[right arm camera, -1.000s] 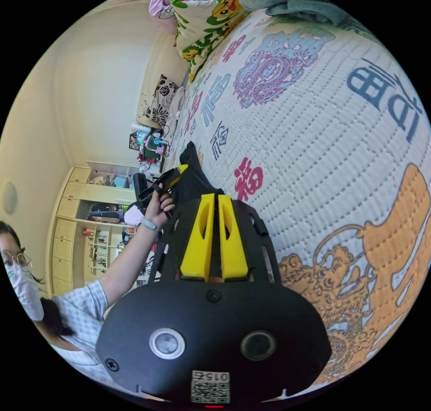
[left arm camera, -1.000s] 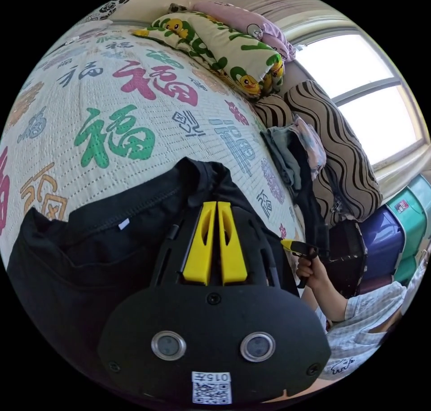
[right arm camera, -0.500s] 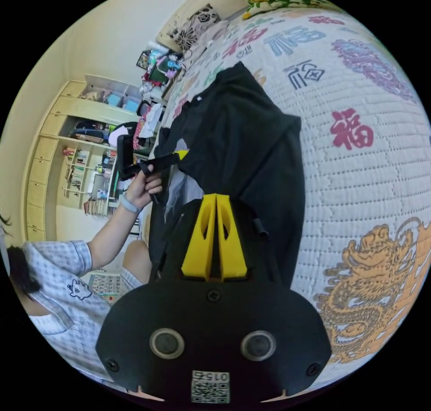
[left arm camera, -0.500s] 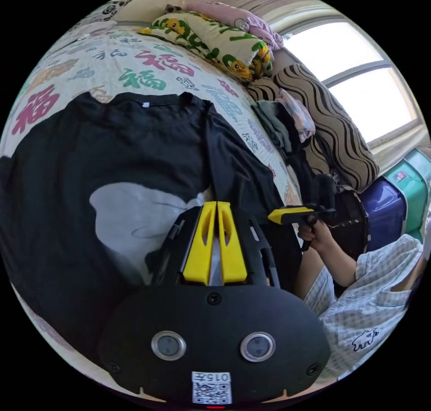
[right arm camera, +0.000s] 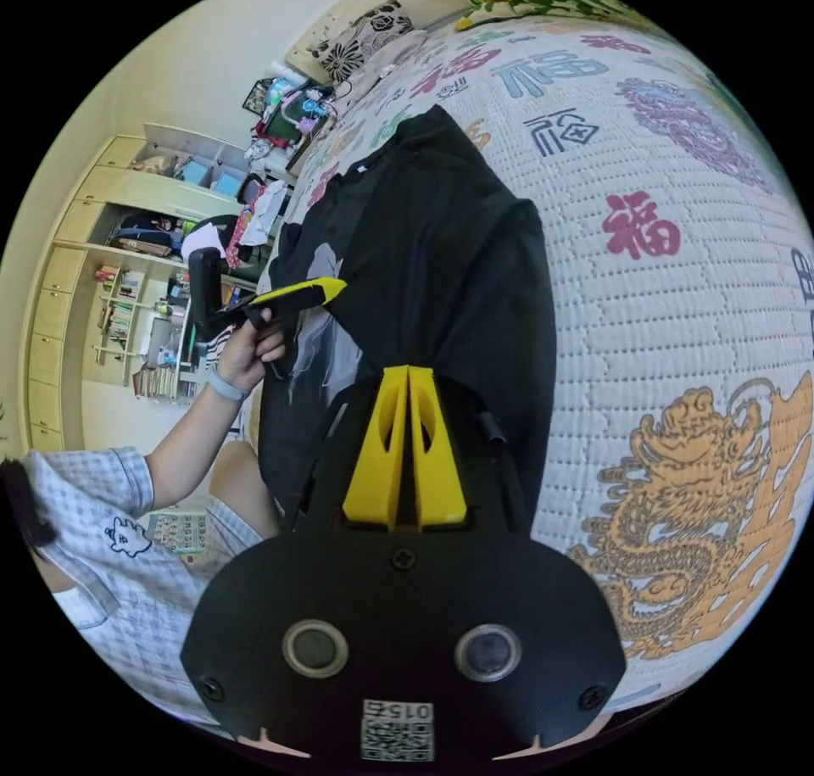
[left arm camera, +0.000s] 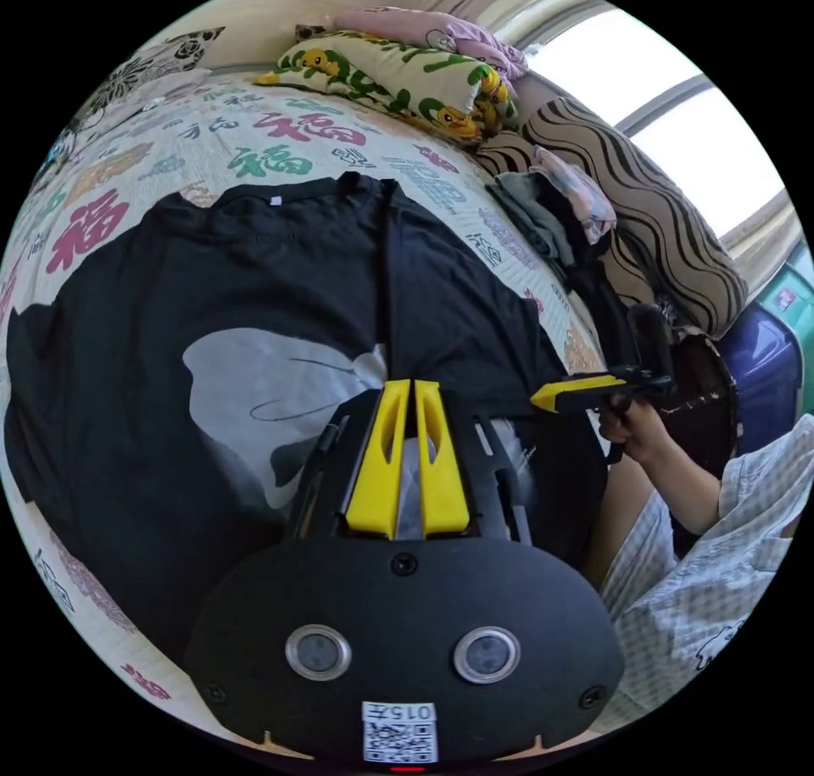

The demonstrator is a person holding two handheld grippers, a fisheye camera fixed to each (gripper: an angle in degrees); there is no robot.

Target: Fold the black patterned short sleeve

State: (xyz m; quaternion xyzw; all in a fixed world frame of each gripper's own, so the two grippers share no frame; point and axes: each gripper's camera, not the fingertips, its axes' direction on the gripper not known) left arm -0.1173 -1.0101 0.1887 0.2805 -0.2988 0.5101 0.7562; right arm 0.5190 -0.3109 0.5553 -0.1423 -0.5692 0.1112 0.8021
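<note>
Left gripper (left arm camera: 411, 383): yellow jaws pressed together at the shirt's hem edge; whether cloth sits between them can't be told. Right gripper (right arm camera: 409, 369): jaws together too, tips at the hem near the folded-in side, pinch equally unclear.

Black short sleeve shirt (left arm camera: 254, 318) lies flat on the printed quilt (left arm camera: 280, 144), pale graphic up, one side panel already folded inward along a straight crease.

Likely step: smoothing and squaring after spreading. To do it well, keep both hem corners level and pull evenly toward the person so the crease stays parallel to the side seam.

Long axis in left gripper view: hem at 6 o'clock, collar at 12, toward the pillows (left arm camera: 398, 72).
</note>
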